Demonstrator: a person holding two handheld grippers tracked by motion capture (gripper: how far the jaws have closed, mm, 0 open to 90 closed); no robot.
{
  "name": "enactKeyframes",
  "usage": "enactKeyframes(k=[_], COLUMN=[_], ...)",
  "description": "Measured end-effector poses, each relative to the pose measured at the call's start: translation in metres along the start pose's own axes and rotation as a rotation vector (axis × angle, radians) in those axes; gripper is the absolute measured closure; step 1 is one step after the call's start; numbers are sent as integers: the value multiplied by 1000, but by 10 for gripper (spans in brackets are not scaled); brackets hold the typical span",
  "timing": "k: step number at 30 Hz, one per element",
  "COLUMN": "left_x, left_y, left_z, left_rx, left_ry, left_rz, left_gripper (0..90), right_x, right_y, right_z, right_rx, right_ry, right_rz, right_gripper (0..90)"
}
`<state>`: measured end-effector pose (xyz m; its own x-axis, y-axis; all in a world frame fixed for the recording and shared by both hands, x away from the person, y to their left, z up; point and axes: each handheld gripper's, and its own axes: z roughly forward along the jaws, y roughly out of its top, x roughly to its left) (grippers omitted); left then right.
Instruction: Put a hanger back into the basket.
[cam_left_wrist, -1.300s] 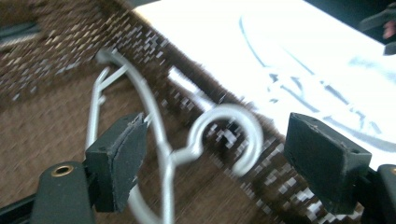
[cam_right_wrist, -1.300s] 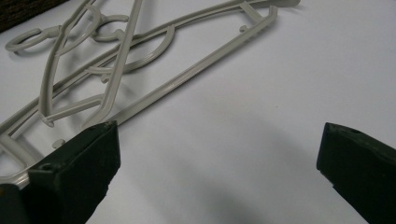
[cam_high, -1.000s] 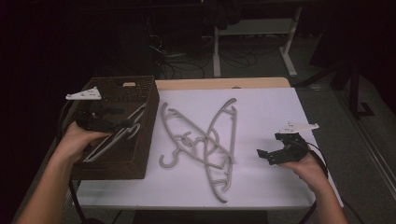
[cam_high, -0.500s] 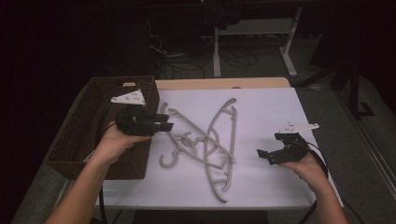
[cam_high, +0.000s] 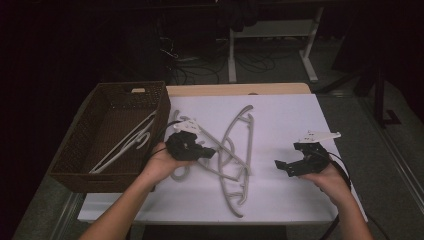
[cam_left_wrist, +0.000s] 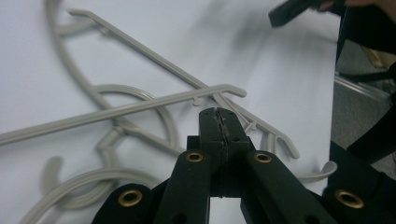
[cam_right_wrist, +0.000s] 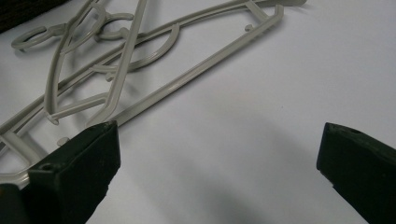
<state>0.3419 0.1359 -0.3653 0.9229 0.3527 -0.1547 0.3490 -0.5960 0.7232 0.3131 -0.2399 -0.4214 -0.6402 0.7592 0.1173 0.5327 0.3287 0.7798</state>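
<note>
White sheet (cam_high: 280, 120) covers a wooden table (cam_high: 240, 89); dark room behind, cables on the floor. Grey hangers (cam_high: 235, 160) lie tangled mid-sheet; one white hanger (cam_high: 125, 145) sits in the wicker basket (cam_high: 75, 150) at left. Left gripper (cam_high: 210, 151) hovers over the tangle, jaws just closed, pressed together on nothing; right gripper (cam_high: 280, 165) holds off to the side, jaws spread.

Brown wicker basket (cam_high: 80, 150) at table's left; white hanger (cam_high: 125, 147) inside.
</note>
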Motion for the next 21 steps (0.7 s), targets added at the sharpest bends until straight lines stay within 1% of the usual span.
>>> enactKeyframes(k=[1, 5, 9, 10, 11, 12, 17, 21], left_x=[0, 2, 3, 3, 3, 1, -1, -2], left_y=[-1, -4, -6, -7, -7, -7, -4, -1], left_z=[10, 38, 63, 69, 69, 78, 98, 110], left_rx=[17, 65, 106, 115, 115, 134, 179, 196], left_ry=[-6, -21, -37, -39, -39, -42, -38, -50], left_rz=[-3, -5, -4, -6, -6, 1, 20, 20], left_gripper=[897, 897, 897, 898, 898, 898, 898, 898], right_x=[0, 0, 0, 0, 0, 0, -1, 0], right_y=[0, 0, 0, 0, 0, 0, 0, 0], right_z=[0, 0, 0, 0, 0, 0, 0, 0], right_rx=[0, -1, -1, -1, -1, -1, 0, -3], right_ry=[0, 0, 3, 3, 3, 4, 5, 6], right_rz=[0, 1, 1, 0, 0, 0, -1, -2], right_gripper=[0, 0, 0, 0, 0, 0, 0, 0])
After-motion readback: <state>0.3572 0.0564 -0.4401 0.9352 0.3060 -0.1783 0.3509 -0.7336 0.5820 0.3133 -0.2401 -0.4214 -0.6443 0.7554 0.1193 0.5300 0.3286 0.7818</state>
